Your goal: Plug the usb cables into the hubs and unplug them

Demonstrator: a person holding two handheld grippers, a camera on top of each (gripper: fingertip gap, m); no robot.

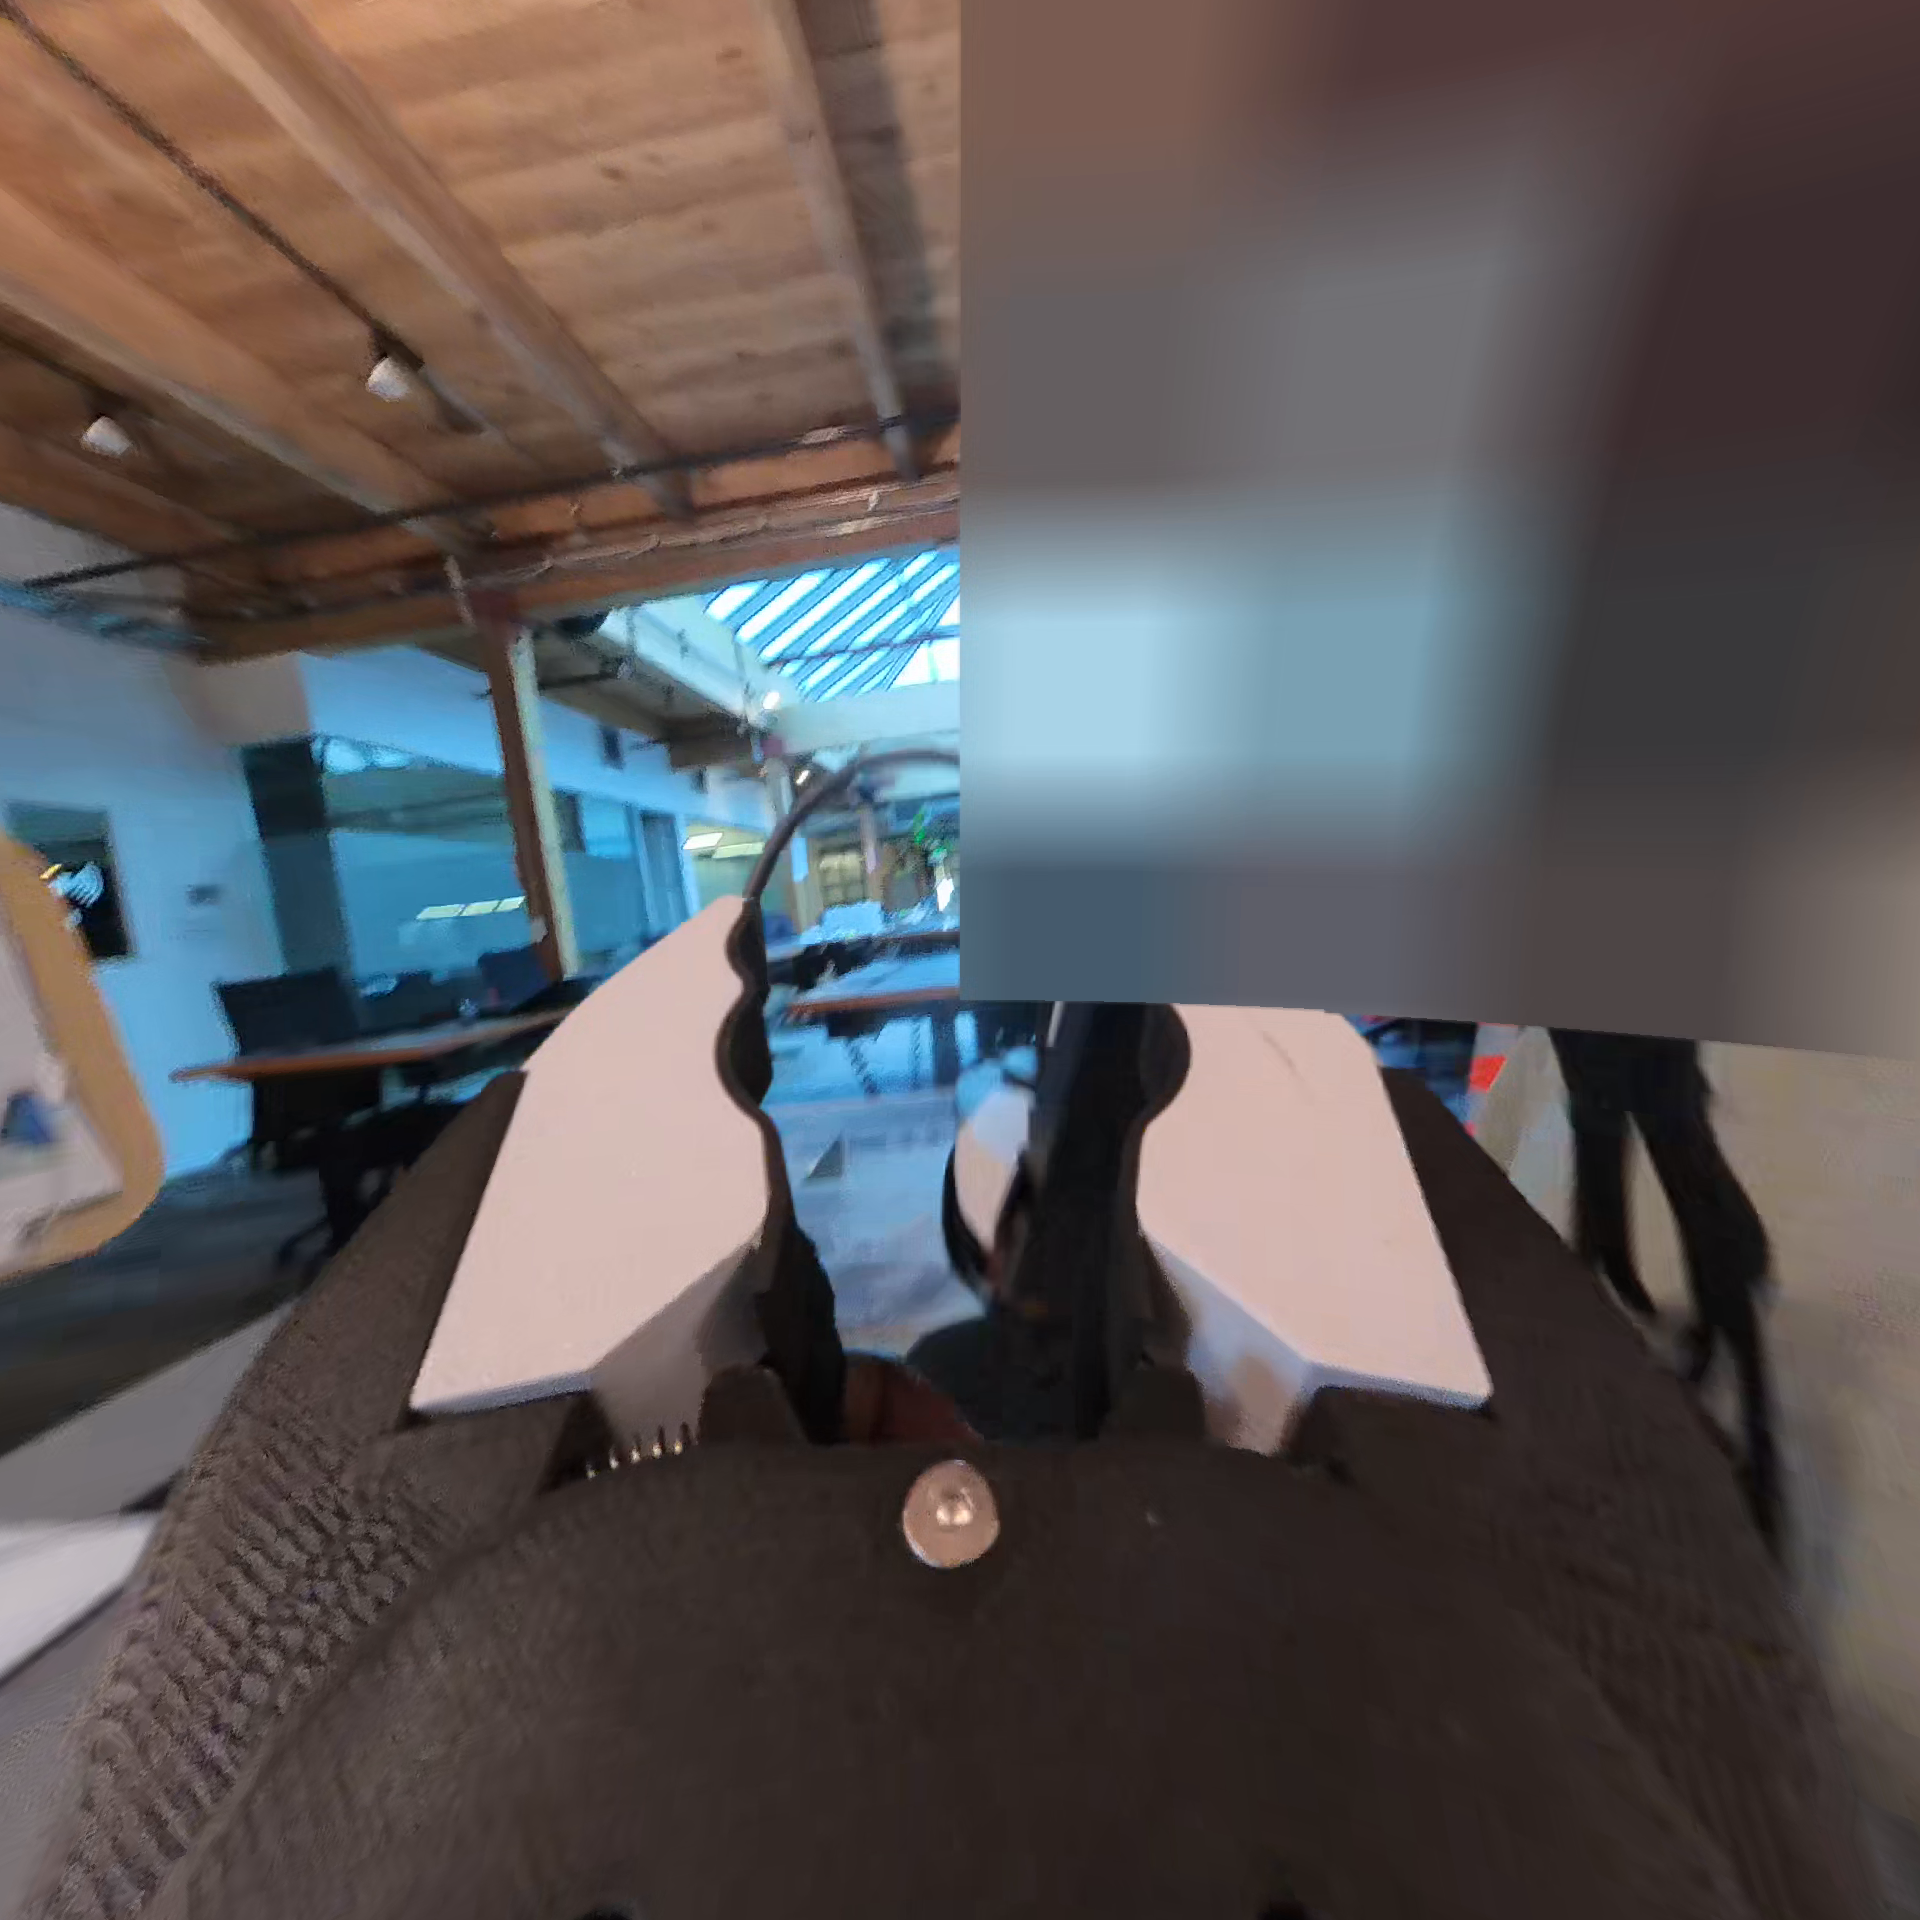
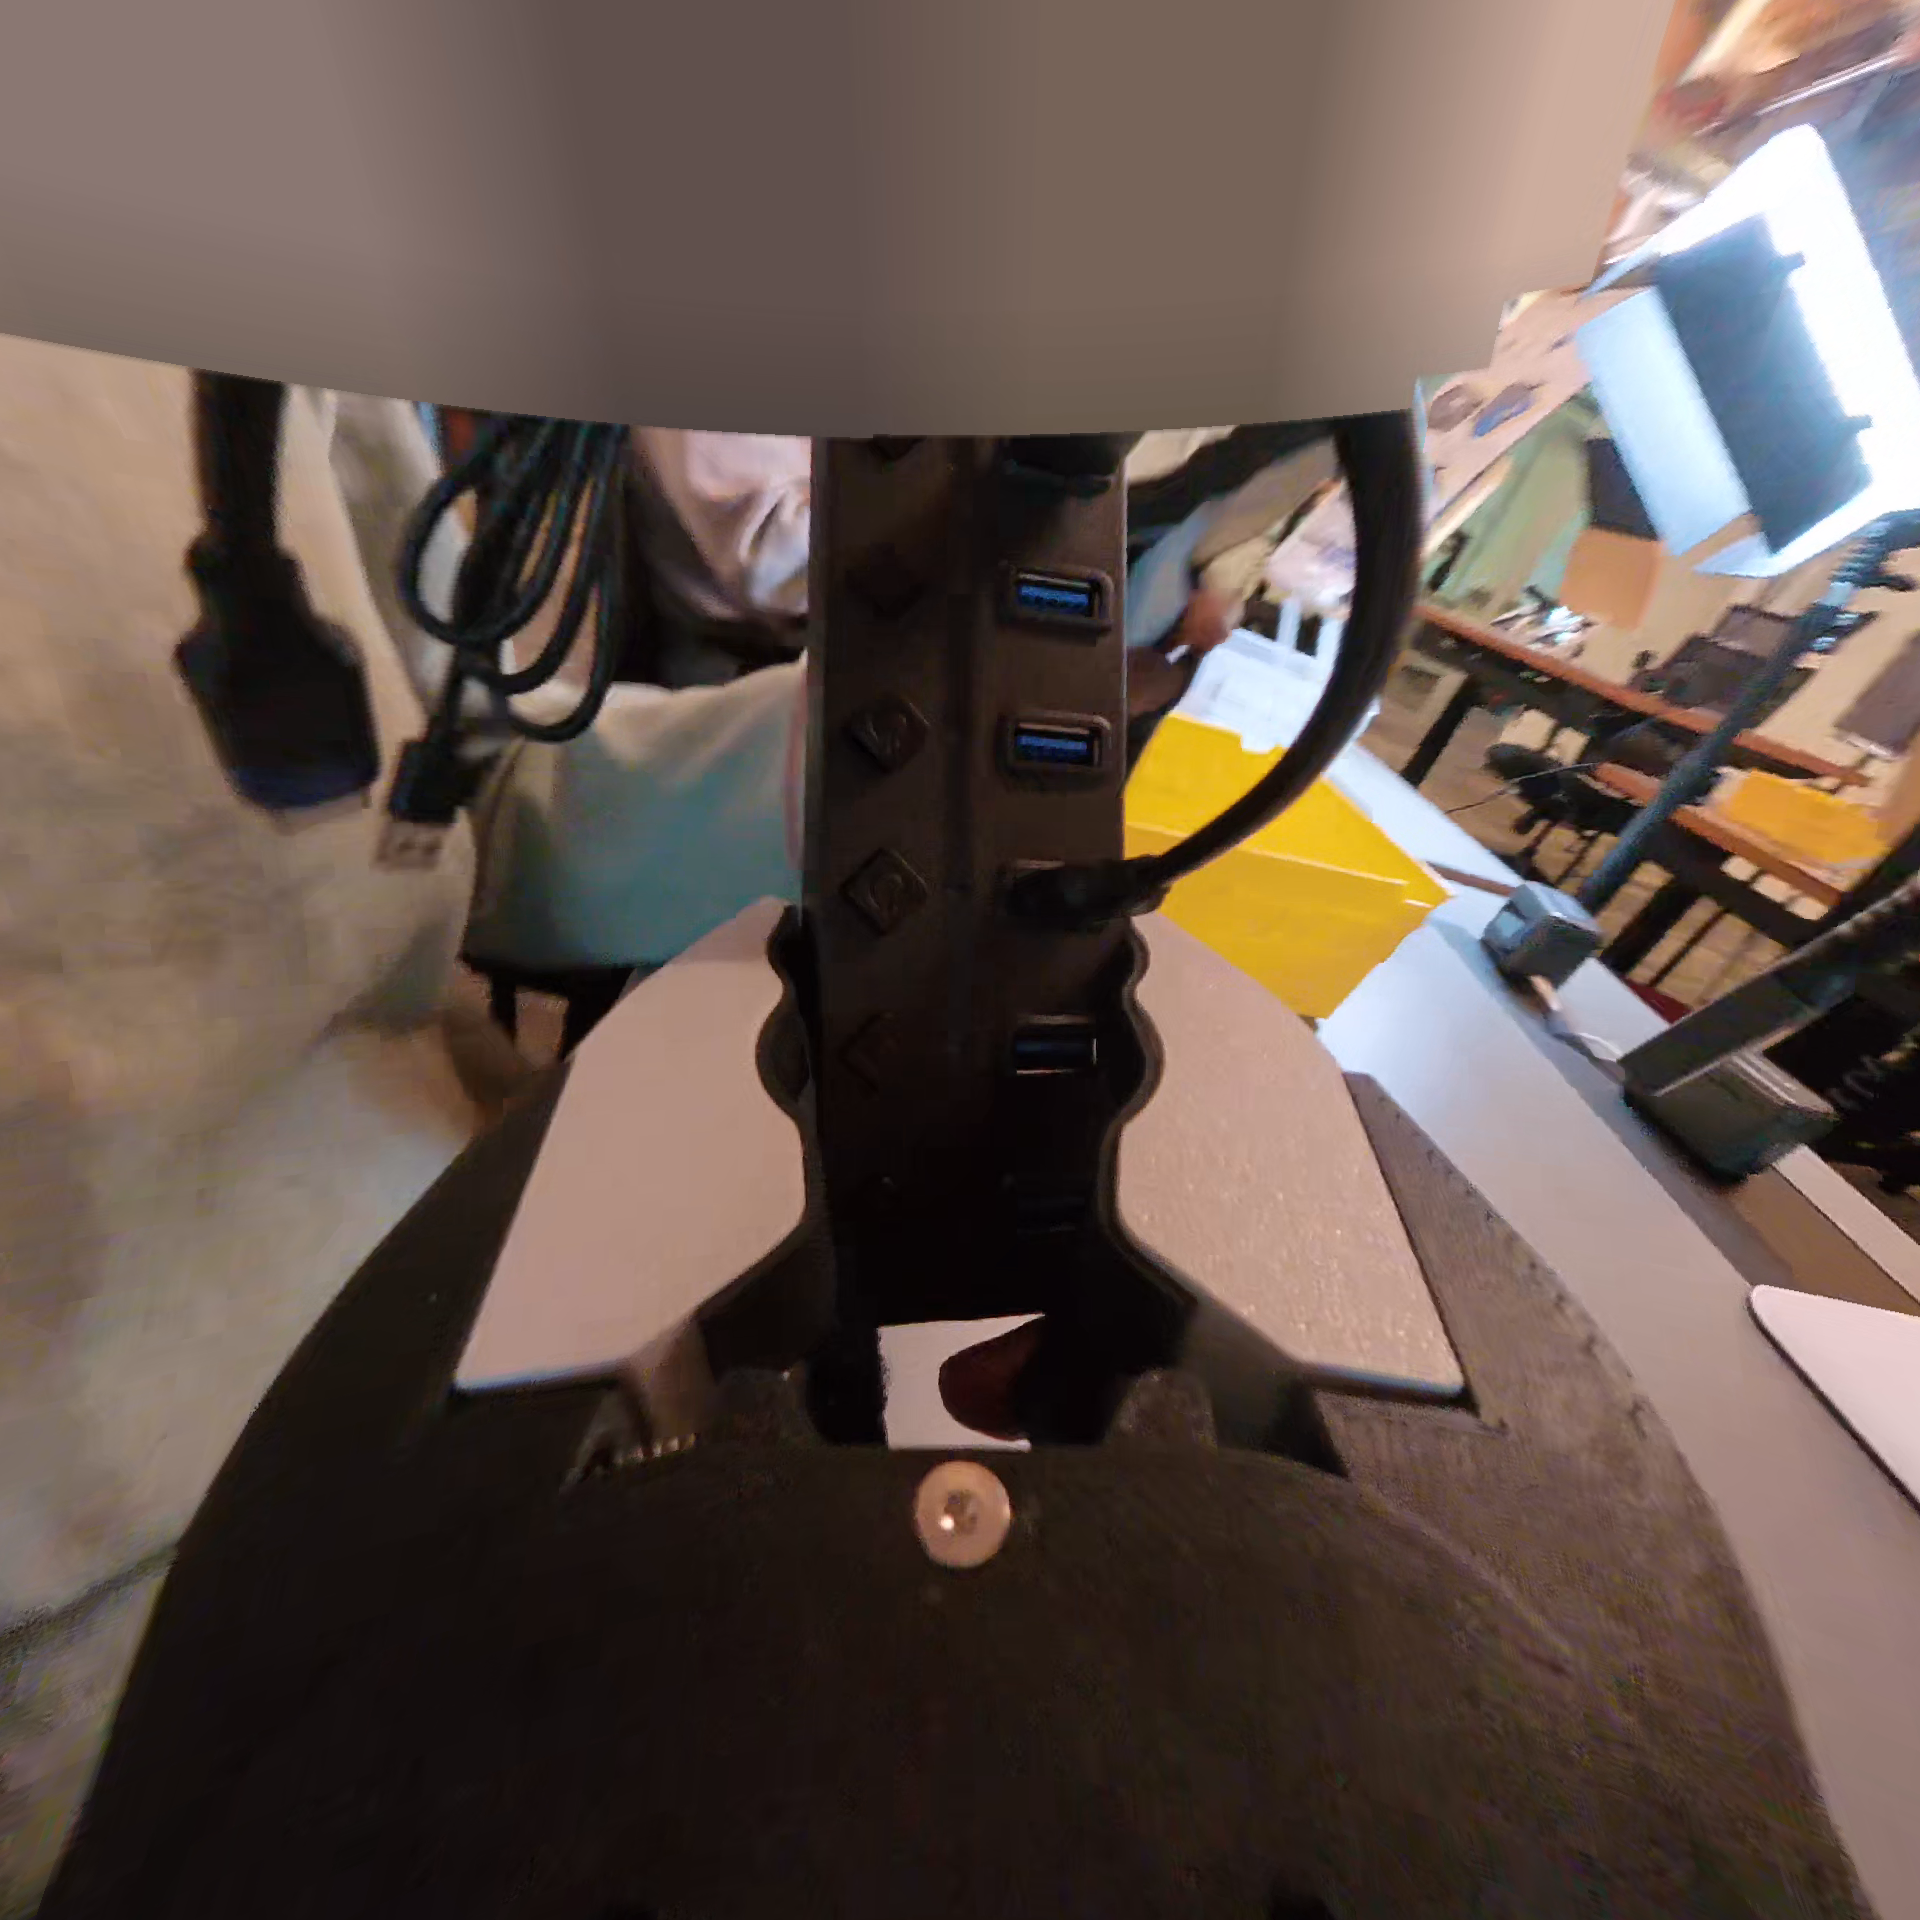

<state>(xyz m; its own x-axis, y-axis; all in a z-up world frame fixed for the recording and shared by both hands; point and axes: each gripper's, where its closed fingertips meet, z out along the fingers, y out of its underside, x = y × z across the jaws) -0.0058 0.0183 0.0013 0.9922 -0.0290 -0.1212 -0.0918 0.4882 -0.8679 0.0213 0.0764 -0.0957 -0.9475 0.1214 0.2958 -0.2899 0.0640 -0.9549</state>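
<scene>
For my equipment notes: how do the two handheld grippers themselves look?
Both look alike: the left gripper and right gripper have a textured black body, one silver screw at centre, and pale grey fingers with wavy black inner pads.

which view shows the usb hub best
The right wrist view. The black usb hub stands upright between the right gripper fingers, its blue ports and one plugged cable plainly showing. The left wrist view shows no ports, only a dark shape in the gap of the left gripper, partly hidden by blur.
</scene>
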